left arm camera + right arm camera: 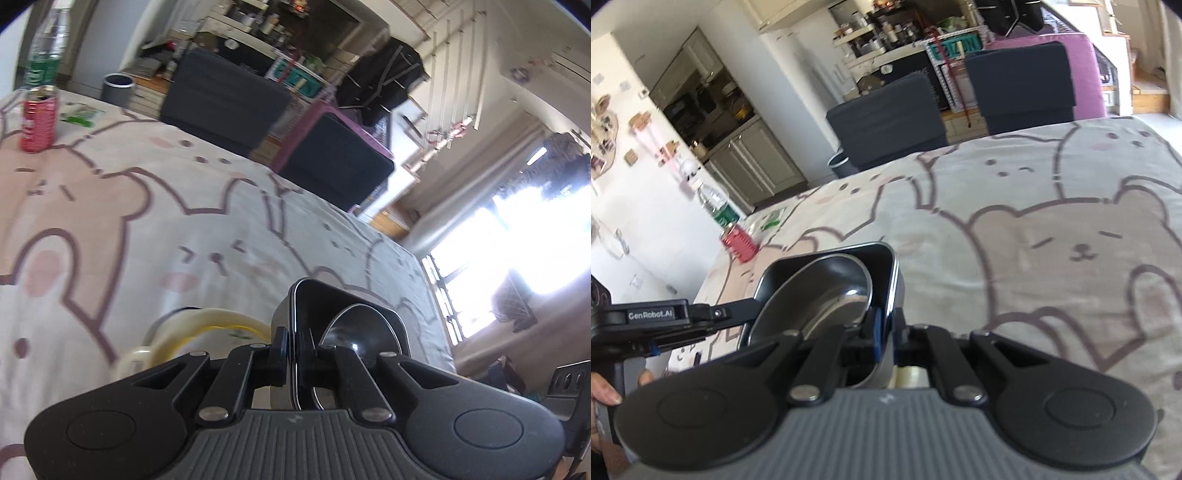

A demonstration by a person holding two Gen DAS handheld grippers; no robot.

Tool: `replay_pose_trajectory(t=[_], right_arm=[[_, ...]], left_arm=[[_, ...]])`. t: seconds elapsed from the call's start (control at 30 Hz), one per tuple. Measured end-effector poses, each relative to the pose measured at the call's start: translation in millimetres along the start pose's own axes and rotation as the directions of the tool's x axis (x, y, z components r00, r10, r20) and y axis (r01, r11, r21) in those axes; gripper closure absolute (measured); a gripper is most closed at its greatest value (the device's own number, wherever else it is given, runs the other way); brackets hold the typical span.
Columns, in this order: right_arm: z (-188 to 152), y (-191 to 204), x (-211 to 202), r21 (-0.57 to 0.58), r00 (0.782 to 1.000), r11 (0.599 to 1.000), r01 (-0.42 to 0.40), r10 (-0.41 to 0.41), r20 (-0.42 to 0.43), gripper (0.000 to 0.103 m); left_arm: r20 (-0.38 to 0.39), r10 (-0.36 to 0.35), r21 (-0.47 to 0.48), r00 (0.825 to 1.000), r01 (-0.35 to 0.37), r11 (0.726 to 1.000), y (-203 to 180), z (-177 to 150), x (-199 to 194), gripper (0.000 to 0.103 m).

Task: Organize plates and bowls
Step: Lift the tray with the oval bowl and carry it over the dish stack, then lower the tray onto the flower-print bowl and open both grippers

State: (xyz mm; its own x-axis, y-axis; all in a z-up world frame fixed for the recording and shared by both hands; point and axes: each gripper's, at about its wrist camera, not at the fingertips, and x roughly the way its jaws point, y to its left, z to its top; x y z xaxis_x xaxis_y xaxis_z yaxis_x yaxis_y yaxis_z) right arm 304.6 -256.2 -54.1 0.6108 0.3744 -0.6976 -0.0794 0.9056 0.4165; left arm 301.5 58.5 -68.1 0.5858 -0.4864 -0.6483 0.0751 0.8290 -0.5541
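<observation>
A black square bowl (314, 299) with a round black plate (354, 328) tilted inside it is held between both grippers above the bear-print tablecloth (147, 221). My left gripper (293, 354) is shut on one rim of the square bowl. My right gripper (886, 332) is shut on the opposite rim of the square bowl (886, 258); the round plate (820, 291) leans inside. A cream bowl with a yellow band (207, 328) sits just left of the left gripper. The left gripper's body (650, 317) shows at the left in the right wrist view.
A red can (38, 120), a clear bottle with a green label (46, 55) and a green packet (81, 114) stand at the table's far corner. Two dark chairs (221, 96) stand beyond the far edge. A grey bin (118, 86) is on the floor.
</observation>
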Motion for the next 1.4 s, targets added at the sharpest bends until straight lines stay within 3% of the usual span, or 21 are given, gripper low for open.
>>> replay_pose_trajectory(t=[0.2,0.4,0.9,1.4], right_arm=[[-2,35,30,-0.049,0.998,0.999,-0.003,0.0,-0.06,0.095],[-8,57,58,-0.125,0.989,0.992,0.014,-0.032,-0.146,0.094],[-14,53,66,-0.14,0.974,0.988,0.068,-0.097,-0.206,0.094],[-14,51,69,-0.147,0.967,0.987,0.064,-0.098,-0.235,0.094]], left_arm=[[0.001,0.051,-0.025,0.999,-0.051,0.998,30,2,-12,0.097],[-0.045,0.083,-0.023,0.995,-0.084,0.996,50,-3,-8,0.097],[-0.13,0.101,0.045,0.986,-0.096,0.994,48,-7,13,0.097],[-0.159,0.104,0.04,0.982,-0.099,0.994,50,-9,17,0.097]])
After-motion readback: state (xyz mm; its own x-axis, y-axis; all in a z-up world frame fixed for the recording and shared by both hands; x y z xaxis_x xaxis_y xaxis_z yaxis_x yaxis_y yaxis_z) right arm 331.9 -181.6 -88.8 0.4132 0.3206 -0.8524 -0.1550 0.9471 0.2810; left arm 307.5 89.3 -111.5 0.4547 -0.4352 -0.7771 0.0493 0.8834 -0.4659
